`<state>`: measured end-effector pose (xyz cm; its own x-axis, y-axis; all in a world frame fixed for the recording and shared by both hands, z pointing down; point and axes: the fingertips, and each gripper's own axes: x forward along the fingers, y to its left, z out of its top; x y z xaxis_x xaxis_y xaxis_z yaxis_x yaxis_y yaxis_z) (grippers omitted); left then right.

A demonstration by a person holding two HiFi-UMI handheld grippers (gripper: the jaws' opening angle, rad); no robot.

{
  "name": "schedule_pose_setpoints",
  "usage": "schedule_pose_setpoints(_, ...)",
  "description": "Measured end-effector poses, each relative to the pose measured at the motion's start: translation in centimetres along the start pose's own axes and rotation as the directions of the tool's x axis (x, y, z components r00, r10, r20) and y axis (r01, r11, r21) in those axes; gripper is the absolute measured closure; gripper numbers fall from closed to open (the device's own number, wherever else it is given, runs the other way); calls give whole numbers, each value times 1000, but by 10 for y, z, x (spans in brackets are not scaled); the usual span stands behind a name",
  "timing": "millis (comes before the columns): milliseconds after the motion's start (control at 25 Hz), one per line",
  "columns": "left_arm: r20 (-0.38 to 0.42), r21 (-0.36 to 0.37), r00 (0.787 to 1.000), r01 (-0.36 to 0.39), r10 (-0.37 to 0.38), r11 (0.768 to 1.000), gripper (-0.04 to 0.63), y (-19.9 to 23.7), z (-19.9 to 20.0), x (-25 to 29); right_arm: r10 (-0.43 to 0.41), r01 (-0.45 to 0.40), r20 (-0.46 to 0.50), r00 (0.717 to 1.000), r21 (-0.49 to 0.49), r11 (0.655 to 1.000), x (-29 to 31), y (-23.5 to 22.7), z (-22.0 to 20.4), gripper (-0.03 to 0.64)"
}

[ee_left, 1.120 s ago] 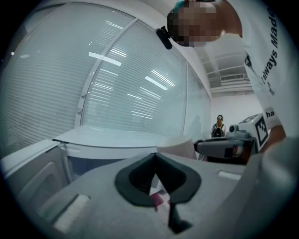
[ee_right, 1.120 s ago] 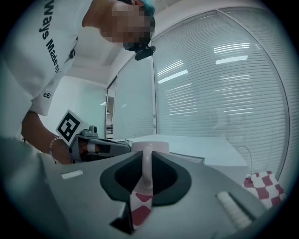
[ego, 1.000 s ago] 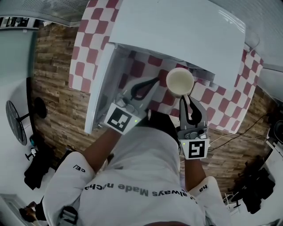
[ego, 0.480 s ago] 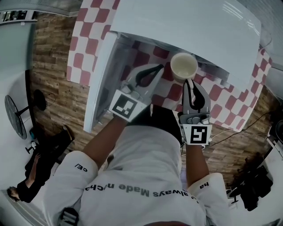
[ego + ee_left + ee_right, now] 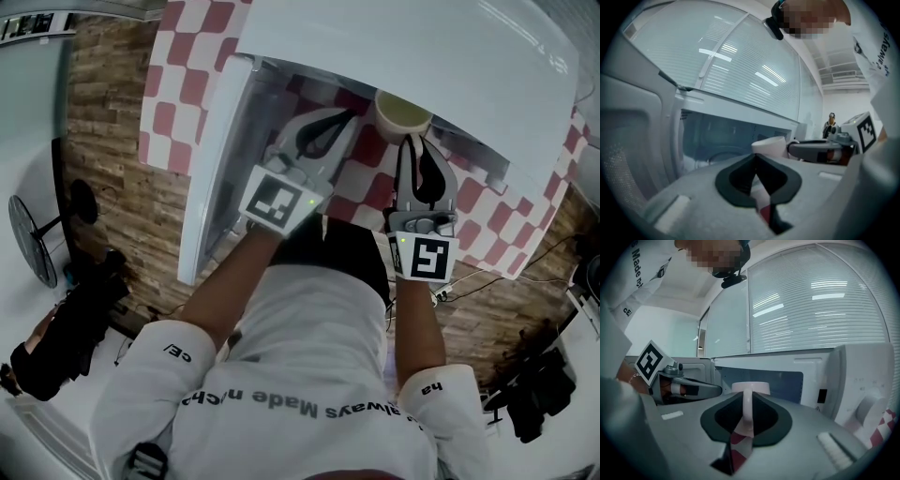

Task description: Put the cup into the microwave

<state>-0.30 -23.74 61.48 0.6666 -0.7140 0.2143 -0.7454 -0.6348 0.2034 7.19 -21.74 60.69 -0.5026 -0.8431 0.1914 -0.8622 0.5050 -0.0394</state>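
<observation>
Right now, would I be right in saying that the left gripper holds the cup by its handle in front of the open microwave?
Not quite: it is the right gripper that holds the cup by its handle, as the right gripper view shows. The left gripper is shut on nothing. The rest stands: the cup is in front of the open microwave.

cup (image 5: 403,112) carried forward, now at microwave (image 5: 403,47) opening

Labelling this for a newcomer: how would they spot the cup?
Start at the open white microwave on the checked cloth. At its mouth the right gripper holds the cup by its handle: the only round, cream, open-topped thing.
</observation>
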Motion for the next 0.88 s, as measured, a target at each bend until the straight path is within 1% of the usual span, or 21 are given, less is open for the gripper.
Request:
schedule_pose_setpoints(320,5,16,1000,-20,20,1000,591,24,-4,21,-13,13,6,1000,-8,1000,26,-7,-7,580)
schedule_pose_setpoints(880,14,31,999,-52,52,998,591,45,-9,42,-25,25,20,999,8,1000,58,-17,-19,578)
